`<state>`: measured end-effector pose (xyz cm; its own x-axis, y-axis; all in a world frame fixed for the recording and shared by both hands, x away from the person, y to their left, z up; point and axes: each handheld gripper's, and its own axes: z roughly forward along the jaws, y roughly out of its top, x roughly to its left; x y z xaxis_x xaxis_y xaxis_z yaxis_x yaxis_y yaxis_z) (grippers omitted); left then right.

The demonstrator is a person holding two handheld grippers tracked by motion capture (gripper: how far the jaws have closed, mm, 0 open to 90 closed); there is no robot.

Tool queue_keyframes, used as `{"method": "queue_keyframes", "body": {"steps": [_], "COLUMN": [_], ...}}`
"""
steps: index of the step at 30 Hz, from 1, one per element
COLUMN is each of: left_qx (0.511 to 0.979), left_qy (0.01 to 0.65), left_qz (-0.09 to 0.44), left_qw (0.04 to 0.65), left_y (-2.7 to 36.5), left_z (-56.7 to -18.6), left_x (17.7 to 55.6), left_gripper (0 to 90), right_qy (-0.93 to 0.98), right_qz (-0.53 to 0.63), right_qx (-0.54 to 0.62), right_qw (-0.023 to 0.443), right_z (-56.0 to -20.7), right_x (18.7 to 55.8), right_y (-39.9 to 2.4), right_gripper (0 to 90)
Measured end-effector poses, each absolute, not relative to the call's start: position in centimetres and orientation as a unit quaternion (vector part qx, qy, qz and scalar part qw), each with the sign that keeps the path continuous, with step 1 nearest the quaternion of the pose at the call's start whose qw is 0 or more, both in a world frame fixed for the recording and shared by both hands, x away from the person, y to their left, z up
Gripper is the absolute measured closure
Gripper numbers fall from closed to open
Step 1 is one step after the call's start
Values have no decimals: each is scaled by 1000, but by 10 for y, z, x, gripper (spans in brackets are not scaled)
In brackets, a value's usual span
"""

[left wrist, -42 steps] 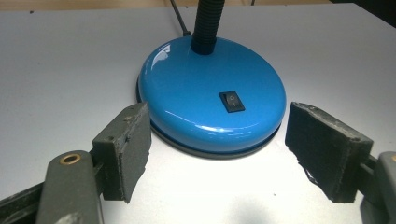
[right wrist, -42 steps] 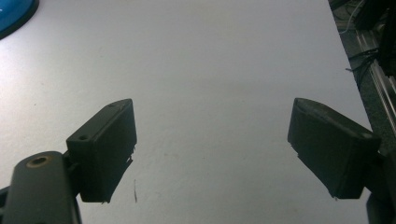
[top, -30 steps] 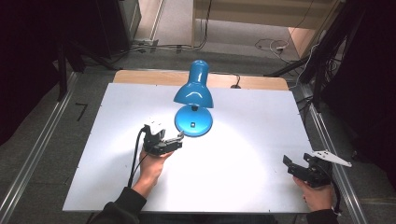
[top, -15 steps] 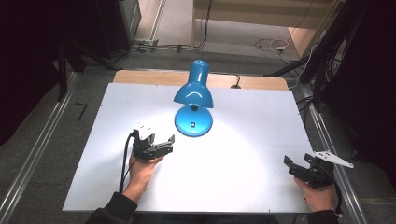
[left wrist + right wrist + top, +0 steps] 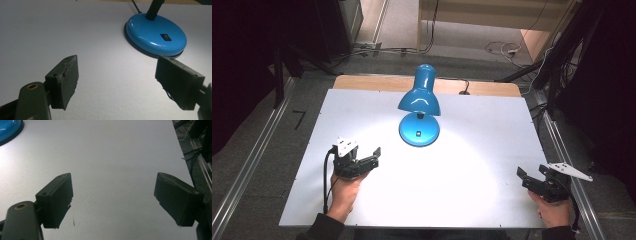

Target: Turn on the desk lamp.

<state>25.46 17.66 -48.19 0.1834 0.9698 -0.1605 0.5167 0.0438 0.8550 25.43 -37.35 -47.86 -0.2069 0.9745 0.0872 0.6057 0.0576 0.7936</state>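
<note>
One lamp (image 5: 419, 112), two open claws (image 5: 373, 156) (image 5: 529, 179)

Blue lamp (image 5: 419, 112) blocks table (image 5: 492, 150) centre-back; front half w/ bare room btwn tools

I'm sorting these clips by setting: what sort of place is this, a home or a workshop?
Probably a lab or recording workbench, not a home. A bare white table holds a lit blue desk lamp, metal rails flank it, and loose cables lie on the floor behind. A person holds an open left gripper and right gripper.
</note>
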Motion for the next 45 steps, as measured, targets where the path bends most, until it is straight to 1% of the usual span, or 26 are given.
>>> {"method": "queue_keyframes", "body": {"steps": [4,9,28,45], "left_qx": [640,631,619,616], "left_qy": [589,598,607,610], "left_qz": [269,273,277,287], "left_qw": [413,412,415,408], "left_y": [190,205,225,233], "left_z": [-487,-487,-484,-483], "left_x": [249,242,220,209], "left_gripper": [192,192,193,194], "right_qy": [684,684,682,683], "right_qz": [368,367,366,365], "right_qx": [579,579,582,582], "right_qw": [248,248,248,248], "right_z": [-479,-479,-479,-479], "right_x": [255,255,254,253], "right_y": [-372,-372,-373,-373], "right_gripper": [141,141,141,141]}}
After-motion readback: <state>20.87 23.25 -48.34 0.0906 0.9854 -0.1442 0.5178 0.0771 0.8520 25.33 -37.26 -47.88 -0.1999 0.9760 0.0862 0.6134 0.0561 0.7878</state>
